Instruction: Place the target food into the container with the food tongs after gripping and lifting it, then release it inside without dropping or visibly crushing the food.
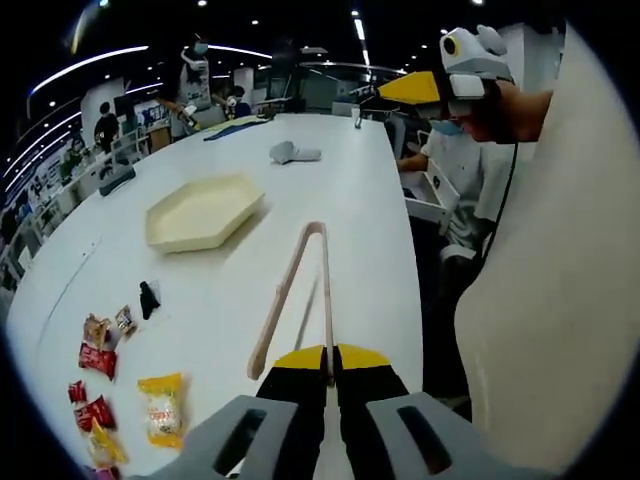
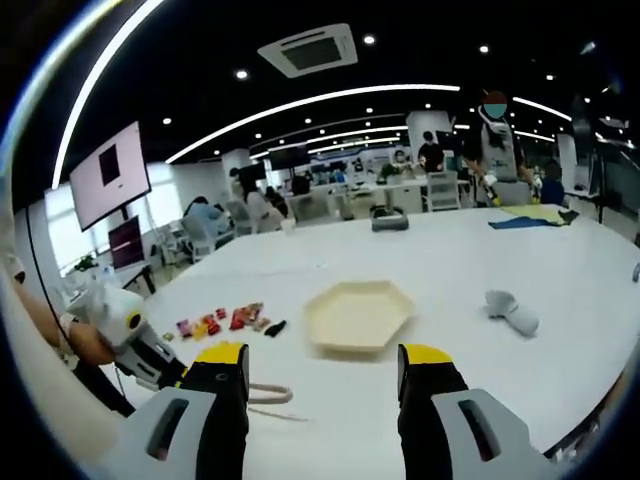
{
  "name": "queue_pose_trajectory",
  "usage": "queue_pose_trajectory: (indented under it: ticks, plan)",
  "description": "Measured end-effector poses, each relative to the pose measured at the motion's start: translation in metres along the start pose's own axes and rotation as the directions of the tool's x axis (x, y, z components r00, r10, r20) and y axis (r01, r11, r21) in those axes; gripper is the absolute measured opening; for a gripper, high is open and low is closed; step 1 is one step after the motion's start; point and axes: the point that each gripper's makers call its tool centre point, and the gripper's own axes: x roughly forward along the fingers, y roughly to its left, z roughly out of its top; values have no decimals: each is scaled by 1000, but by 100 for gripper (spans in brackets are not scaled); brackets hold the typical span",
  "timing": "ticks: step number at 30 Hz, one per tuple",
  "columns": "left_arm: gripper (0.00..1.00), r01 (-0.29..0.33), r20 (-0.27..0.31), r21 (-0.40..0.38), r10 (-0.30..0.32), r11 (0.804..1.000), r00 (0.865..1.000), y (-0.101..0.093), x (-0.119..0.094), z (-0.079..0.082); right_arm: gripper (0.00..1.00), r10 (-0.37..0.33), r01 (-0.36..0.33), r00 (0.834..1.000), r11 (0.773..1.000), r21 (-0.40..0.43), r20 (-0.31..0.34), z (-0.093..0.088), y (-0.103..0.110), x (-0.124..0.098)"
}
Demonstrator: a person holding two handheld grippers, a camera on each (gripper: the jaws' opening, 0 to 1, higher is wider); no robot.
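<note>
- Open-plan office, white table point(image 1: 370, 190).
- Wrapped snacks point(image 1: 162, 408) lower left of left gripper view; hexagonal tray point(image 1: 203, 212) upper centre.
- Left gripper point(image 1: 329, 362) clamped on wooden tongs point(image 1: 300, 290); right gripper point(image 2: 325, 368) spread wide, empty.
- Risks: slick wrappers slipping out; over-squeezing.

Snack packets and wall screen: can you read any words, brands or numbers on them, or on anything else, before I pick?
No text can be read.
Snack packets: print on the wrappers is there but too blurred to read.
Wall screen: shows a dark patch, no legible words.
Hexagonal tray, food tongs, left gripper and right gripper: no markings visible.
</note>
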Motion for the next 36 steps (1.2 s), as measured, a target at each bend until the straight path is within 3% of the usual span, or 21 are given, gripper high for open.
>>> queue_pose_trajectory:
  ticks: [4, 9, 16, 21, 28, 36]
  plan:
    - [0, 24, 32, -1, -23, 1000, 999, -3, -13, 9, 59, 37, -38, 999, 999, 21, 12, 6, 4, 6]
    - [0, 47, 45, 8, -47, 999, 998, -8, -25, 12, 59, 133, -133, 991, 991, -23, 5, 15, 16, 8]
    - [0, 72, 74, 18, -73, 997, 995, -16, -45, 22, 59, 260, -261, 965, 964, -55, -20, 20, 39, 11]
    - [0, 93, 120, 44, -98, 995, 988, -24, -66, 41, 58, 367, -369, 930, 925, -87, -36, 26, 66, 13]
    - [0, 95, 144, 59, -102, 994, 984, -23, -81, 50, 59, 478, -486, 874, 861, -149, -87, 28, 95, 18]
    - [0, 110, 160, 43, -115, 993, 980, -24, -88, 53, 58, 529, -540, 842, 824, -174, -109, 34, 105, 20]
